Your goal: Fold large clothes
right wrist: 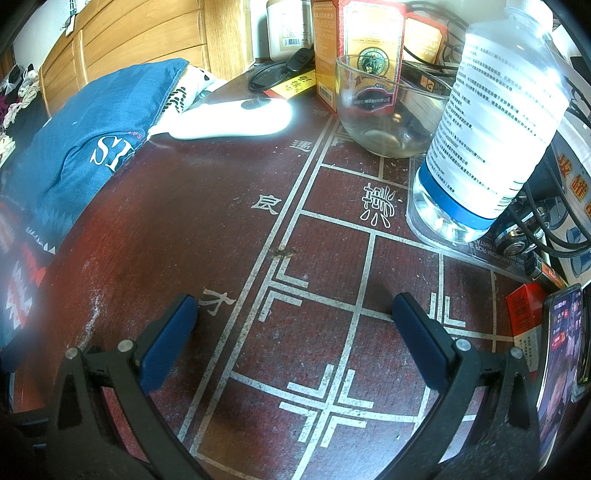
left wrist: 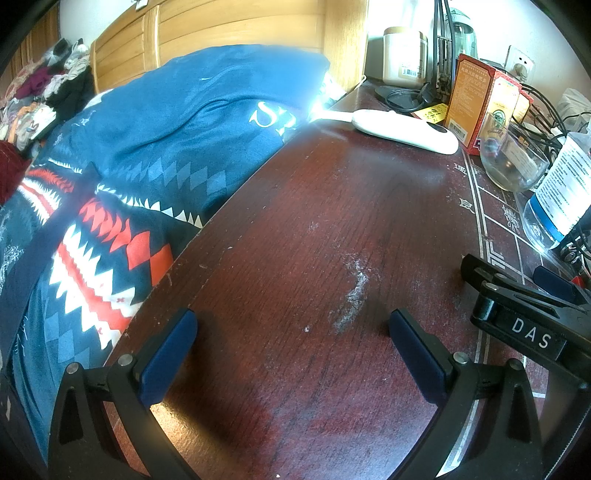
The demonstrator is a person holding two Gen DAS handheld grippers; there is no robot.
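Observation:
Both grippers rest low over a dark red wooden table [left wrist: 295, 229]. My left gripper [left wrist: 291, 325] is open, with nothing between its blue pads. My right gripper [right wrist: 293, 308] is open too, over white lines painted on the table [right wrist: 207, 221]; in the left wrist view it shows at the right edge [left wrist: 517, 295]. A blue patterned bedcover with red and white zigzags [left wrist: 122, 177] lies on the bed to the left of the table [right wrist: 74, 147]. A heap of mixed clothes [left wrist: 40, 88] sits far back on the bed by the wooden headboard [left wrist: 221, 26].
At the table's back and right stand a white handheld device [left wrist: 406, 131], a glass bowl [right wrist: 376, 107], a clear water bottle [right wrist: 491, 122], orange-red boxes [right wrist: 369, 40], a pale jar [left wrist: 402, 55], cables and a phone [right wrist: 561, 362].

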